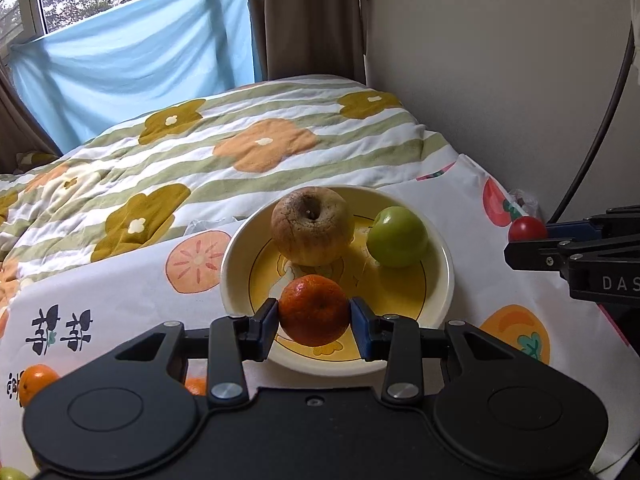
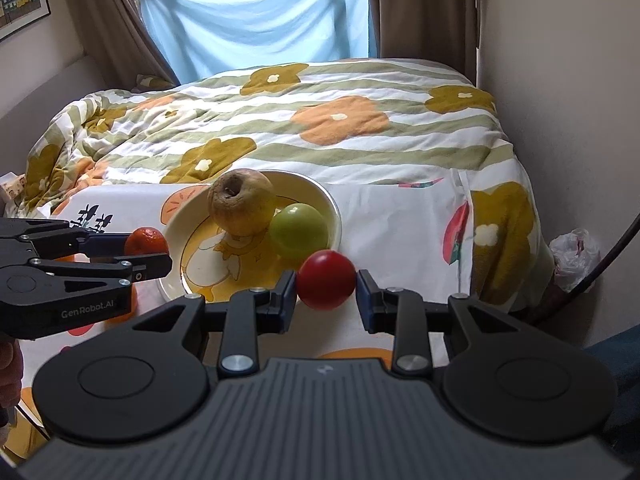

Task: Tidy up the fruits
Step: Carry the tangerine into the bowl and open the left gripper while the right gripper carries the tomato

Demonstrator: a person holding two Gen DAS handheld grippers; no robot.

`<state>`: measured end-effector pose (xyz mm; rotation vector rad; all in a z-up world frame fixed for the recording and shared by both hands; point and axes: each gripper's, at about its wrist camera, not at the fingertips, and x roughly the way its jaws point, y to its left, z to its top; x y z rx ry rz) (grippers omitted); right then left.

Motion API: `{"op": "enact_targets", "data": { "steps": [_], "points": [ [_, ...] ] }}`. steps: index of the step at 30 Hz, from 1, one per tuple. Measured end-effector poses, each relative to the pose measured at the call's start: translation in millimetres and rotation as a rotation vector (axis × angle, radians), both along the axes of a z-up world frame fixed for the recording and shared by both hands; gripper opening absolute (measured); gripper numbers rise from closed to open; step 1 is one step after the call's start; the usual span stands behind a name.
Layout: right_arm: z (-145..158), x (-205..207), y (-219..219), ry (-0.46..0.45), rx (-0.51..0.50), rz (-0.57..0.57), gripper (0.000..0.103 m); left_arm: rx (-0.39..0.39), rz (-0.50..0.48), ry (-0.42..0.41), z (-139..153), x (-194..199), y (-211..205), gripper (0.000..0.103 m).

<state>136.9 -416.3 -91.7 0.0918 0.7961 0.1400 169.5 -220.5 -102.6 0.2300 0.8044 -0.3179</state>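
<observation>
The left gripper (image 1: 314,312) is closed on a small round orange mandarin (image 1: 314,310), its blue-padded fingers (image 1: 266,322) pressing the fruit from either side. In the left wrist view the mandarin sits above the near rim of a round cream ceramic plate with a yellow cartoon centre (image 1: 236,256); whether it touches the plate cannot be told.

On that plate rest a large wrinkled brownish-yellow apple (image 1: 312,226), stem hollow facing up, and just to its right a smooth round green fruit (image 1: 397,236). From the right wrist view the two look close enough to touch.

The right gripper (image 2: 326,286) has a small shiny red tomato-like fruit (image 2: 326,280) between its fingers (image 2: 366,296). The left finger lies against the fruit; a thin gap seems to show at the right finger, so it cannot be told whether the grip is firm. This red fruit is at the plate's right near edge, just in front of the green fruit.

The plate stands on a white cloth printed with orange persimmons (image 1: 120,292), spread at the foot of a bed with a green-striped floral quilt (image 1: 240,140). More orange fruit (image 1: 36,382) lies on the cloth at the lower left, partly hidden by the left gripper's body. Behind the bed a pale blue sheet (image 1: 140,52) hangs across the window.
</observation>
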Motion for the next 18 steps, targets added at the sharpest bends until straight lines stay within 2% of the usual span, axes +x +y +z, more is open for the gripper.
{"op": "enact_targets", "data": {
  "steps": [8,14,17,18],
  "points": [
    [-20.0,20.3,-3.2,0.025,0.030,0.030,0.047,0.025,-0.003,0.072,-32.7,26.8,-13.1,0.043],
    [-22.4,28.4,-5.0,0.027,0.027,0.042,0.047,0.026,-0.006,0.102,-39.5,32.4,-15.7,0.045],
    [-22.0,30.1,-6.0,0.023,0.030,0.040,0.047,0.027,0.003,0.071,-34.3,28.5,-14.8,0.080],
    [-21.3,30.5,-5.8,0.022,0.031,0.040,0.047,0.024,0.003,0.056,-31.2,25.6,-13.4,0.083]
  ]
}}
